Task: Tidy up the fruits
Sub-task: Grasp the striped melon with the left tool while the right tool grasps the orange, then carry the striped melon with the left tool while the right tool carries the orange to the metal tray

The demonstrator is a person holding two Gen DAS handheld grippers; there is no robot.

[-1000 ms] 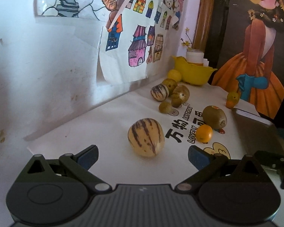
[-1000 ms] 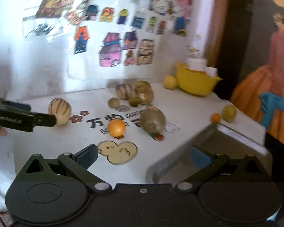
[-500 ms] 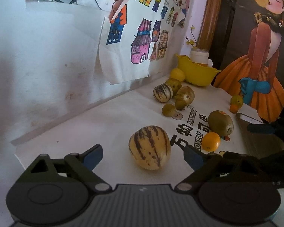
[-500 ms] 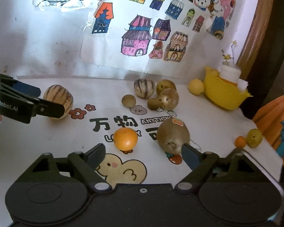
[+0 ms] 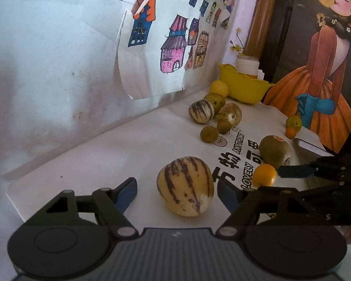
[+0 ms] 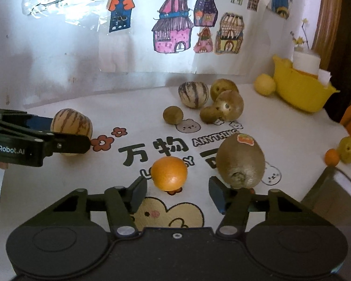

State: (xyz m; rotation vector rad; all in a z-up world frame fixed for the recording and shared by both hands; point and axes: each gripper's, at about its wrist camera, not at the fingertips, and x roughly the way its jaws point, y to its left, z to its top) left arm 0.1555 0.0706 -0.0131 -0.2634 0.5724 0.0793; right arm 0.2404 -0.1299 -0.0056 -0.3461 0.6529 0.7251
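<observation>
Fruits (image 6: 169,173) between both tilted claws (image 6: 176,190)

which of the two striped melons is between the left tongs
The near striped yellow-brown melon standing alone between the left tongs; the other striped melon sits far back in the fruit cluster near the yellow bowl.

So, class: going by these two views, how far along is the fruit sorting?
Done: nothing visibly sorted; fruit lies scattered on the white printed table cover. The yellow plastic bowl holds a white cup; whether fruit too, I cannot tell.
In hand: left claw has been closing around the striped cream melon, right claw towards the small round orange; neither grips yet.
Left: brown fuzzy kiwi and the rest.
</observation>
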